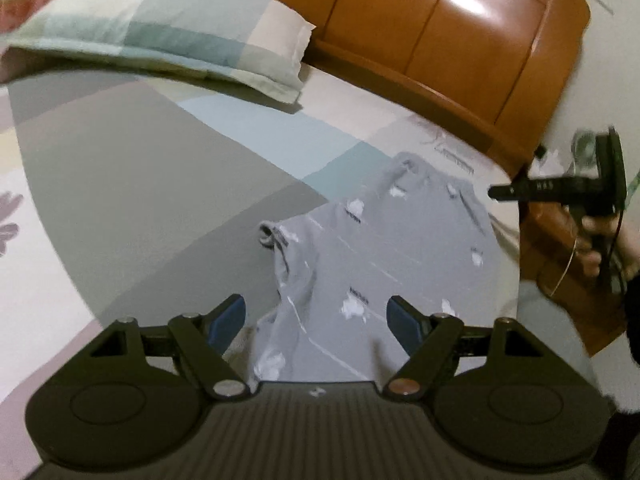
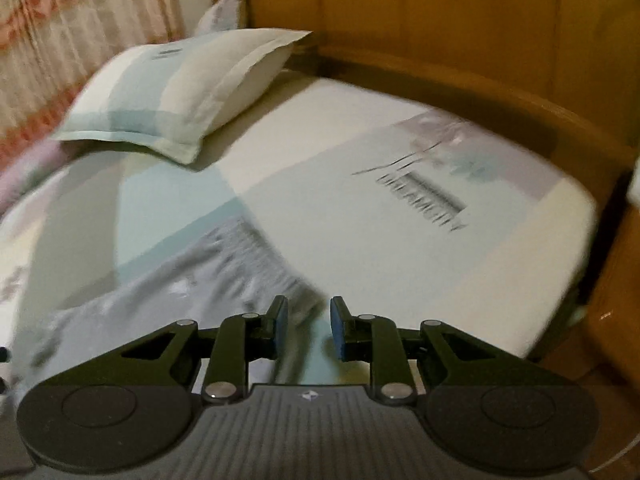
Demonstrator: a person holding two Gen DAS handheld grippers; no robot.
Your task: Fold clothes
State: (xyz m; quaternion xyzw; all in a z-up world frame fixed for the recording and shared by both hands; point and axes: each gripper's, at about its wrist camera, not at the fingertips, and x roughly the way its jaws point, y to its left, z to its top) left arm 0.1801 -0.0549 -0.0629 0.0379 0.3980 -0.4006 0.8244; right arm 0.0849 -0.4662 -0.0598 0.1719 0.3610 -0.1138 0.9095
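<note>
A grey garment (image 1: 392,240) with small white prints lies crumpled on the patchwork bed sheet (image 1: 160,168). My left gripper (image 1: 316,312) hovers just over its near edge, open wide, with nothing between the blue pads. In the right wrist view the same garment (image 2: 192,280) shows blurred at the lower left. My right gripper (image 2: 309,324) stands to the right of its edge over the sheet (image 2: 360,220), jaws a narrow gap apart and empty. In the left wrist view the right gripper (image 1: 496,192) shows side-on at the far right, held in a person's hand (image 1: 592,240).
A pastel pillow (image 1: 160,28) (image 2: 180,92) lies at the head of the bed. The wooden headboard (image 1: 440,40) (image 2: 440,20) curves round the far and right sides. A striped curtain (image 2: 60,40) hangs at the far left.
</note>
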